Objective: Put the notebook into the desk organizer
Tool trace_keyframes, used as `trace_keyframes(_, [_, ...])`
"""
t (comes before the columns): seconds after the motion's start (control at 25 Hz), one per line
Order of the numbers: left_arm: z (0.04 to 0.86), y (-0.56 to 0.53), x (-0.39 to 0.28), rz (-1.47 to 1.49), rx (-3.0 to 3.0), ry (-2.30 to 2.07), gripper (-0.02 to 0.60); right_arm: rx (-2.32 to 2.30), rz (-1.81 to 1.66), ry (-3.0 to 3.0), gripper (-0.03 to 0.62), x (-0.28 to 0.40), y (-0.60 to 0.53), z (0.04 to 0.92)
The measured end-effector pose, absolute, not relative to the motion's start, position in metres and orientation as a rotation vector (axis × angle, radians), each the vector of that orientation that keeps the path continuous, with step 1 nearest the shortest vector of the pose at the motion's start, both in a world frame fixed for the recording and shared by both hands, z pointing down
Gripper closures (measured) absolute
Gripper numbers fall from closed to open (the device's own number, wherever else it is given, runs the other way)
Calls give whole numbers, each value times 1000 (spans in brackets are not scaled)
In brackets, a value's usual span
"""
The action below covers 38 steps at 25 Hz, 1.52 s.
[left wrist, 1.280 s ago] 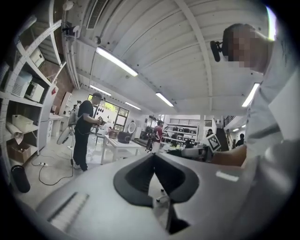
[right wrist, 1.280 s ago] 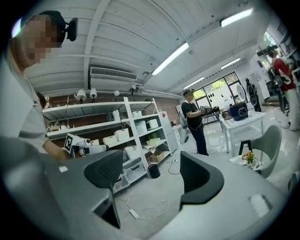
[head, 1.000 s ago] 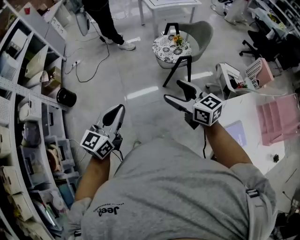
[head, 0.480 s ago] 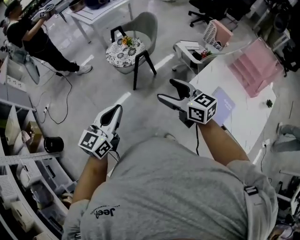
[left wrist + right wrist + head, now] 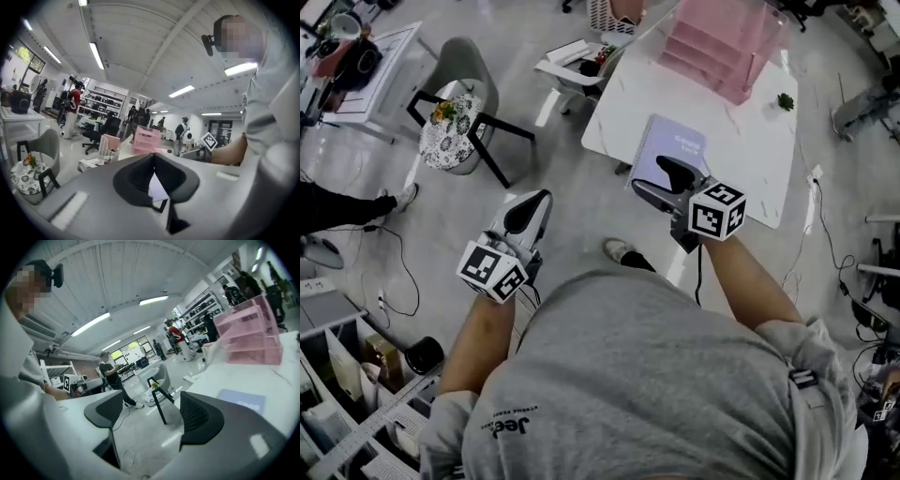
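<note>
Left tool [image 5: 534, 208] has its jaws together on nothing. Right tool [image 5: 651, 175] gapes wide and empty, just before the purple notebook [image 5: 677, 148] lying on the white tabletop [image 5: 755, 141]. A second ago both faced open floor; now the pink desk organizer [image 5: 722, 42] stands beyond. The grey shirt [image 5: 628, 375] reads "Jeep".

My head camera looks steeply down from above my shoulders, seeing my left tool [image 5: 534, 204] and right tool [image 5: 653, 178] from close by, with the white bench [image 5: 750, 141] just beyond the right tool. Each tool's own camera rides right behind its jaws and looks nearly level along them. All three views share the pink organizer [image 5: 722, 47] beyond the right tool and the patterned chair [image 5: 450, 131] ahead of the left tool.
</note>
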State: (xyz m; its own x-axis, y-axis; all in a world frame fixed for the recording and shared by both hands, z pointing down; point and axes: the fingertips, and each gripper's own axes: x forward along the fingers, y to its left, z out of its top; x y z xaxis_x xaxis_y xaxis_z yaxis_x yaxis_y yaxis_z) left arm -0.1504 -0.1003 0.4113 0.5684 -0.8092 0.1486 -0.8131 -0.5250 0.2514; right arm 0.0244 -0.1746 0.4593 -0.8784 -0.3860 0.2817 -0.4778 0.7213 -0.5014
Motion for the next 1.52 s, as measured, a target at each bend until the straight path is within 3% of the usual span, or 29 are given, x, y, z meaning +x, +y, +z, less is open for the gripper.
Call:
trace_keyframes(0.24, [444, -145, -60, 89, 2552, -1107, 523, 963, 1251, -2482, 235, 152, -178, 548])
trace_keyframes(0.44, [468, -158, -30, 155, 2536, -1046, 523, 1001, 1645, -2241, 235, 199, -166, 619])
trace_keyframes(0.8, [503, -149, -21, 226, 2442, -1026, 523, 808, 2057, -2143, 233, 174, -172, 699])
trace_keyframes(1.52, [520, -131, -44, 275, 2364, -1083, 523, 708, 2240, -2229, 243, 131, -208, 724])
